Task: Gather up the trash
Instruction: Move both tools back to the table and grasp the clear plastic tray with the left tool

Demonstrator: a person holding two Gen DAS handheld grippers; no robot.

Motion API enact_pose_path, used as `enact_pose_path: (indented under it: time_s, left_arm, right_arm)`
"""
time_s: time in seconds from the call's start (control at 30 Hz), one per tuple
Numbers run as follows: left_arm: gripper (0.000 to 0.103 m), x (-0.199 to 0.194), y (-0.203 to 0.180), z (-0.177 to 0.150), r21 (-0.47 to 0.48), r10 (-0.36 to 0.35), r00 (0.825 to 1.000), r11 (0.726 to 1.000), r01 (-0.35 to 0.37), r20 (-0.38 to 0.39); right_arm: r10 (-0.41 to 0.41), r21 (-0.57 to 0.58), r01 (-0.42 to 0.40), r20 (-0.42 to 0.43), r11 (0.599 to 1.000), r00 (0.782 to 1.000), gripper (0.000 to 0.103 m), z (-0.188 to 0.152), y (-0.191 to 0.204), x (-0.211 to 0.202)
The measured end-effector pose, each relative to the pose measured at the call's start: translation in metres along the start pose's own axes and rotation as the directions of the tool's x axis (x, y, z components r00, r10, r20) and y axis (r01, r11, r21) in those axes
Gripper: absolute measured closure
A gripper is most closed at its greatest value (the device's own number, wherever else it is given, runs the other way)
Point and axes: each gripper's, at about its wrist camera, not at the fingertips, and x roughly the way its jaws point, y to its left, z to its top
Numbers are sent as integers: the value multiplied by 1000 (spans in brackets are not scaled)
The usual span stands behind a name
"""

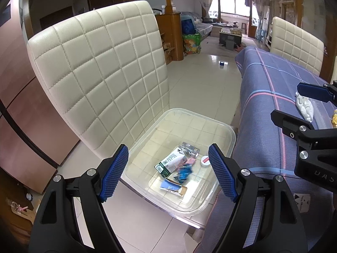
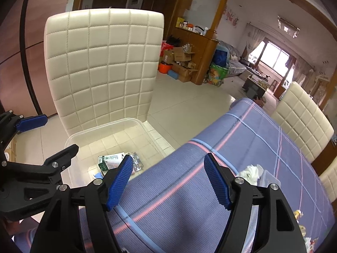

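A clear plastic bin [image 1: 231, 135] stands on the seat of a cream quilted chair [image 1: 101, 73]. In it lie a green and white carton [image 1: 171, 162], a blister pack [image 1: 188, 148], a blue wrapper [image 1: 184, 172] and a white cap [image 1: 205, 160]. My left gripper [image 1: 169, 168] hangs open above the bin with nothing between its fingers. My right gripper [image 2: 168, 172] is open and empty over the table's near edge, beside the bin [image 2: 71, 139]. A crumpled white tissue [image 2: 251, 174] lies on the blue checked tablecloth [image 2: 252, 137], just right of the right gripper.
More small wrappers [image 2: 299, 215] lie at the table's right edge. A second cream chair [image 2: 303, 122] stands at the far side of the table. Tiled floor [image 1: 200, 80] runs beyond the chair to boxes [image 2: 181, 61] and a sofa.
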Motion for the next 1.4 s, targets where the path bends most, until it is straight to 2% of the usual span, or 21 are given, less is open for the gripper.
enact_pose_path:
  time_s: [0.17, 0.23, 0.3, 0.47, 0.77, 0.93, 1.23, 1.33, 1.4]
  left_arm:
    - [24, -11, -12, 5, 24, -24, 1000, 999, 24, 12]
    - [20, -16, -20, 6, 41, -35, 999, 999, 35, 19]
    - [10, -24, -31, 7, 62, -47, 998, 997, 45, 34]
    - [5, -38, -60, 6, 113, -89, 995, 990, 83, 52]
    - [4, -50, -122, -1, 219, -170, 985, 962, 163, 14]
    - [4, -56, -155, -4, 263, -207, 978, 943, 202, -6]
    - [4, -58, -217, -6, 336, -272, 960, 900, 277, -61]
    - [4, -55, -231, -6, 351, -279, 958, 892, 286, -72]
    - [4, -54, -239, -5, 356, -280, 957, 889, 288, -75]
  right_arm:
    - [-18, 24, 18, -1, 1000, 1000, 35, -10, -11, -12]
    - [-27, 35, 27, -4, 999, 1000, 35, -16, -18, -17]
    - [-39, 51, 39, -6, 998, 999, 35, -24, -26, -24]
    - [-79, 96, 82, -31, 992, 996, 35, -50, -54, -39]
    - [-163, 228, 178, -83, 957, 983, 35, -104, -121, -70]
    - [-203, 309, 231, -118, 923, 972, 35, -133, -158, -83]
    - [-208, 435, 262, -168, 861, 964, 35, -169, -209, -91]
    - [-169, 479, 223, -155, 849, 973, 35, -175, -218, -92]
    - [-137, 480, 187, -138, 857, 981, 35, -176, -216, -92]
